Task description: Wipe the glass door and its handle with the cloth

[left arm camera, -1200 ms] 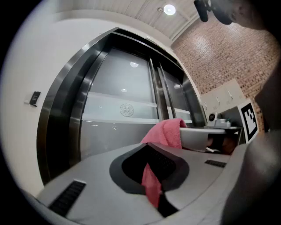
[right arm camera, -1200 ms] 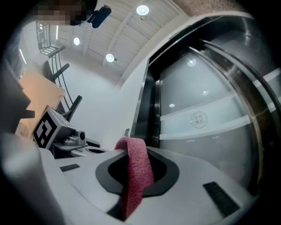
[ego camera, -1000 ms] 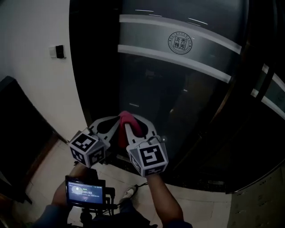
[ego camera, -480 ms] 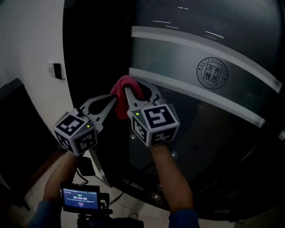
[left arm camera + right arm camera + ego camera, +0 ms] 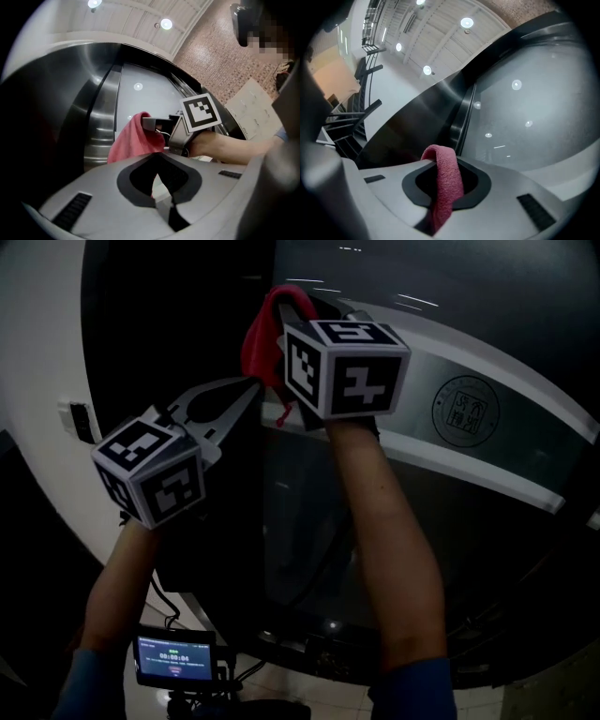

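The dark glass door (image 5: 450,549) carries frosted bands and a round emblem (image 5: 466,409). A red cloth (image 5: 262,334) is pressed high on it near the door's left edge, with my right gripper (image 5: 302,302) shut on it. The right gripper view shows the cloth (image 5: 446,187) folded over between the jaws of that gripper (image 5: 442,159), against the frosted glass (image 5: 534,108). My left gripper (image 5: 249,387) is shut, lower and to the left, its tips right beside the cloth's hanging edge. The left gripper (image 5: 159,156) looks at the cloth (image 5: 131,143) and a brushed-metal upright (image 5: 101,117).
A white wall (image 5: 42,343) with a small switch box (image 5: 77,420) borders the door on the left. A device with a lit screen (image 5: 174,658) hangs at the person's waist. Pale floor tiles (image 5: 553,690) show at the bottom right.
Both grippers have risen up the door, from below the frosted bands to above them, carrying the cloth with the right gripper. The left gripper followed, staying lower.
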Demonstrator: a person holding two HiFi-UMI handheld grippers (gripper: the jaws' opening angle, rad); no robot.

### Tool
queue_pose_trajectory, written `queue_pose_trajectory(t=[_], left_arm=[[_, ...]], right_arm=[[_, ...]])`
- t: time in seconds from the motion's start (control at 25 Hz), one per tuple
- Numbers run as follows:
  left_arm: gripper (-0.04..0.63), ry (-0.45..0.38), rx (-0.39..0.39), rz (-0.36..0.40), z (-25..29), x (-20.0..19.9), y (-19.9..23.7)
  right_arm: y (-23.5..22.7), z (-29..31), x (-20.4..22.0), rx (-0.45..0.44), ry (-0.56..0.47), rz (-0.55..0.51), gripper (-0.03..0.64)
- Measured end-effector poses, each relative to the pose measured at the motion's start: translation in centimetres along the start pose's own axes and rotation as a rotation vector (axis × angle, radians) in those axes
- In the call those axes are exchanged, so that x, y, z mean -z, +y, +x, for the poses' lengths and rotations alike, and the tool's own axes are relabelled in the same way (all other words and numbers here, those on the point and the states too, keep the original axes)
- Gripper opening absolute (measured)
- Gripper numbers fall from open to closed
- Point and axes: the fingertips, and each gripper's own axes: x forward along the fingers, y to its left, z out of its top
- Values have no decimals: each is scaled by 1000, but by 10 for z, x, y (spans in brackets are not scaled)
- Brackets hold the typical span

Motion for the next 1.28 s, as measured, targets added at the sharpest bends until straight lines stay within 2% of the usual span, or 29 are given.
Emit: queue_pose_trajectory(t=[0.2,0.48,0.64,0.76,0.88,0.96,1.12,1.28], left_arm=[[11,-18,72,-31,13,20,10],[12,-28,114,-33,7,76,-2],[11,14,120,-48,-2,126,-15],[11,54,110,-35,-14,170,-26],[11,136,97,-21,-29,229,-38],[11,193,94,-45,-39,263,-47],[11,262,92,-96,-52,301,-59],[11,268,99,-107,-52,305,-65]], right_arm=[[-17,3,23,80,47,-35,26],[19,-40,113,103,89,-47,26],[47,-76,179,115,115,2,26],[70,-106,239,124,175,67,26],[90,-138,299,153,249,166,26],[100,-154,332,170,301,210,26],[112,-172,365,188,355,259,26],[109,-177,365,199,356,266,26]])
